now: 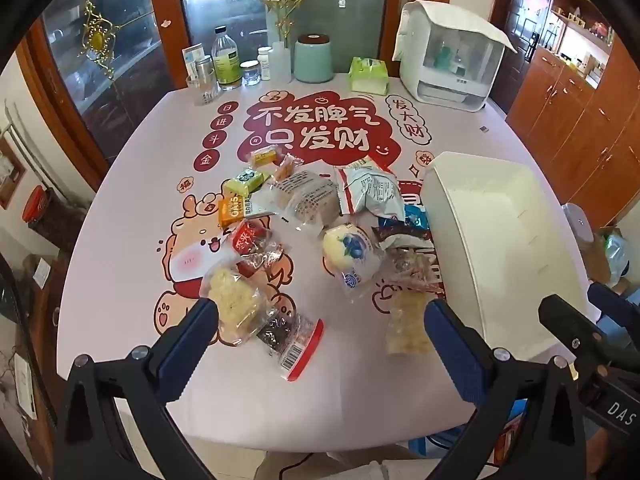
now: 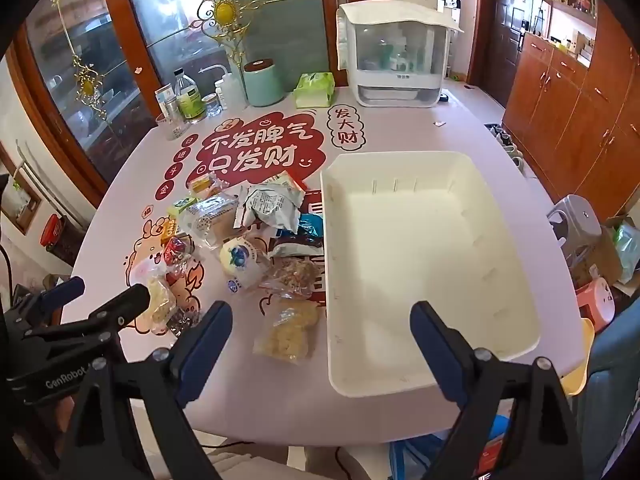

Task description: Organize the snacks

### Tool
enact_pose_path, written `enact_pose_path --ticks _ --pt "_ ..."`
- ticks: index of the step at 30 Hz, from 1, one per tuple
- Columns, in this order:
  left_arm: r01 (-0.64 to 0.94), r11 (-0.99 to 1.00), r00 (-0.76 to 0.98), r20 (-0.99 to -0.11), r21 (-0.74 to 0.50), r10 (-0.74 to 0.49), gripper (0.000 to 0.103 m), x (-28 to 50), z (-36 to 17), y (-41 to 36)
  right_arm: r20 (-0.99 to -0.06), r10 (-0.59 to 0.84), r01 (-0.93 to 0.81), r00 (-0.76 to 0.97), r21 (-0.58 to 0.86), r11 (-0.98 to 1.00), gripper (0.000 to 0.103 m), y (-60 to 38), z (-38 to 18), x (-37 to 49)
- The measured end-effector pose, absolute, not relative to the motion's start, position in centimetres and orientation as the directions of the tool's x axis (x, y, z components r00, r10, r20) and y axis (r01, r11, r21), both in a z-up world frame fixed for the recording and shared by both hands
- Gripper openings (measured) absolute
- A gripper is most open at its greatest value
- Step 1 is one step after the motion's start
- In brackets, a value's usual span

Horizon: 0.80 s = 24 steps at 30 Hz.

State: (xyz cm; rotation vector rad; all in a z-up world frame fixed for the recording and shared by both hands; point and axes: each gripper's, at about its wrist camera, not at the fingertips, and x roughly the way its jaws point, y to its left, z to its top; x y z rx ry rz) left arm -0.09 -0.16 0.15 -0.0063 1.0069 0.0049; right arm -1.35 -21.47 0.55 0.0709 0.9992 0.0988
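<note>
A: Left gripper (image 1: 320,316)?
B: Spread wide, empty; snack pile (image 1: 304,220) at twelve o'clock beyond the tips.
A: Right gripper (image 2: 322,320)?
B: Also wide, empty; white bin (image 2: 424,168) at one o'clock.

The desk (image 2: 400,412) carries a bin (image 2: 424,264) toward 3 o'clock of centre. The snack pile (image 2: 248,240) lies just beside the bin at its 9 o'clock side. Within the pile, the crumpled bag (image 2: 272,204) sits at 12 o'clock, the round bun (image 2: 240,260) at centre, and the pale cracker pack (image 2: 286,334) at 6 o'clock, nearest the desk edge. Bottles (image 2: 188,96), a canister (image 2: 262,82) and a tissue pack (image 2: 314,88) line the far edge at 11 to 12 o'clock. A lidded appliance (image 2: 396,56) stands behind the bin at 1 o'clock.
</note>
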Motion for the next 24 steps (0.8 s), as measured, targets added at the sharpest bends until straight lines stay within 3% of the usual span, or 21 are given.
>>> enact_pose_path --ticks 2,24 --pt "-0.010 0.998 0.494 -0.868 -0.061 -0.048 0.102 0.2 0.1 0.1 -0.837 0.114 -0.053 0.535 0.101 0.993 0.091 -21.5 0.5 -1.3" --pt "0.036 0.999 0.515 -0.856 -0.041 -0.053 0.102 -0.8 -0.6 -2.7 -0.854 0.089 -0.040 0.512 0.080 0.996 0.091 -23.0 -0.5 -1.5"
